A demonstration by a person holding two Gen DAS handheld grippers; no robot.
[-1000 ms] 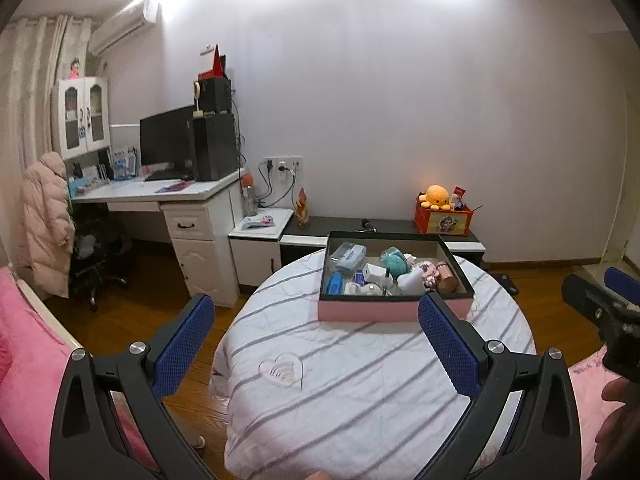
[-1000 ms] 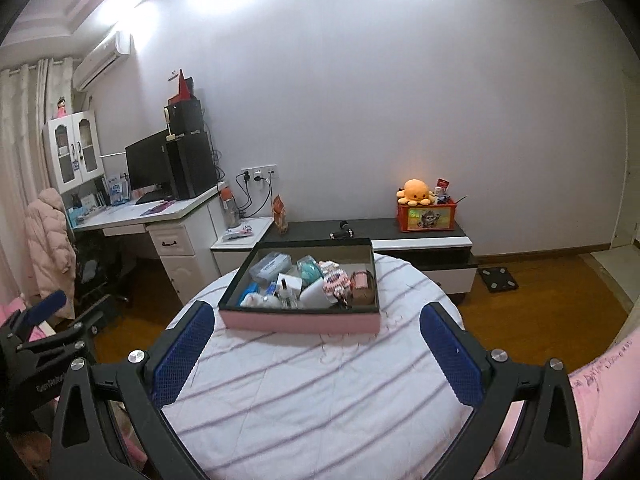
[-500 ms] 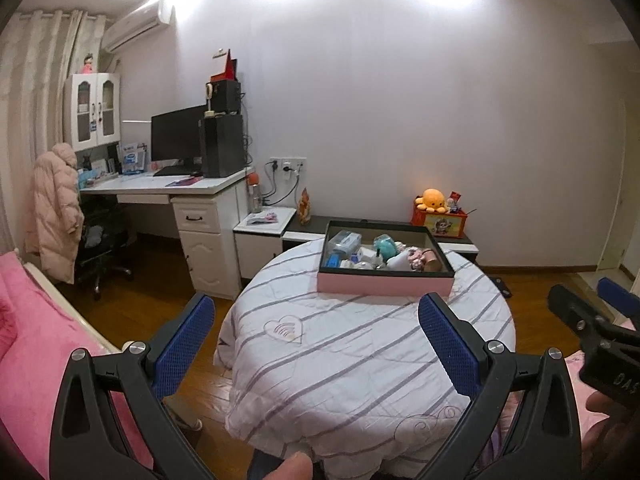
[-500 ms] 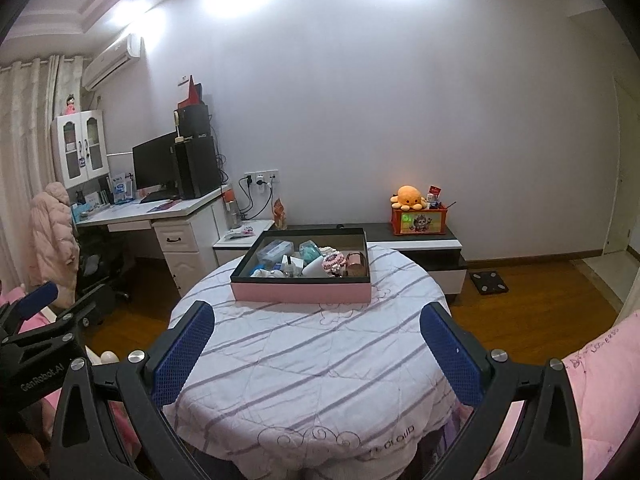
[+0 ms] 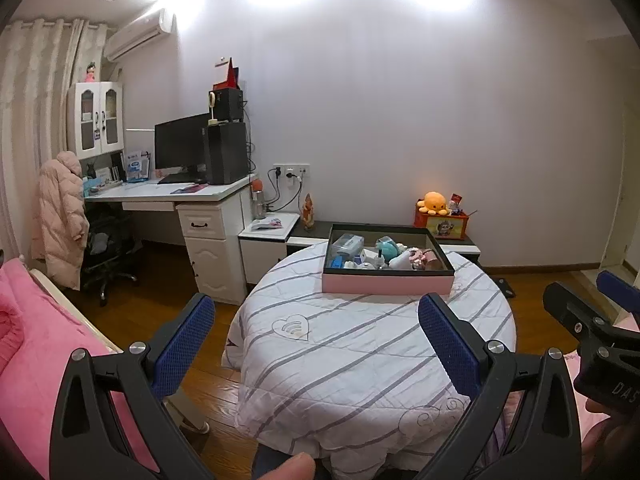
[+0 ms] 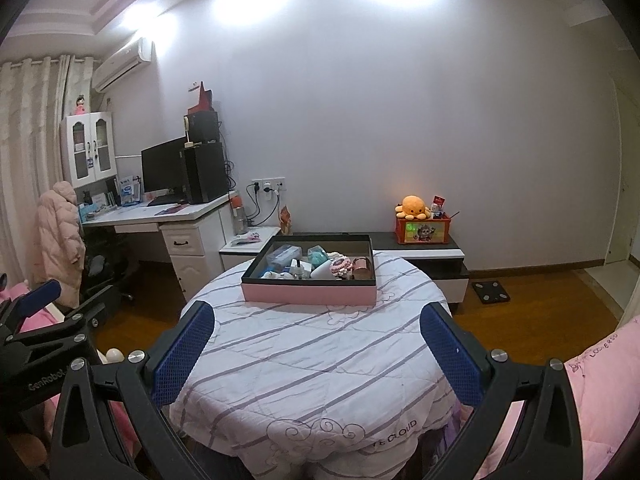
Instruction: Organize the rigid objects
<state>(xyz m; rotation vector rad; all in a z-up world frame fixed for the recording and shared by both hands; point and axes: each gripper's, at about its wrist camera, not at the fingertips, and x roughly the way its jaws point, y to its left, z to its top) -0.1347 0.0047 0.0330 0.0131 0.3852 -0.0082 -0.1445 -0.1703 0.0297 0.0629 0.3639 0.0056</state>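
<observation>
Clutter sits gathered in the pink box [image 6: 310,294] at the table's [image 6: 320,368] far side, keeping the cloth bare. I hold my left gripper [image 5: 316,340] and right gripper [image 6: 316,344] back, both spread wide and holding nothing, which fits approaching or finishing.

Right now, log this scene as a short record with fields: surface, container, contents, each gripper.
surface: round table under a white striped quilted cover
container: pink box with black rim, on the table's far side
contents: jumbled small items, including a teal object and a rose-gold cylinder
left gripper: open, empty, short of the box
right gripper: open, empty, short of the box
</observation>
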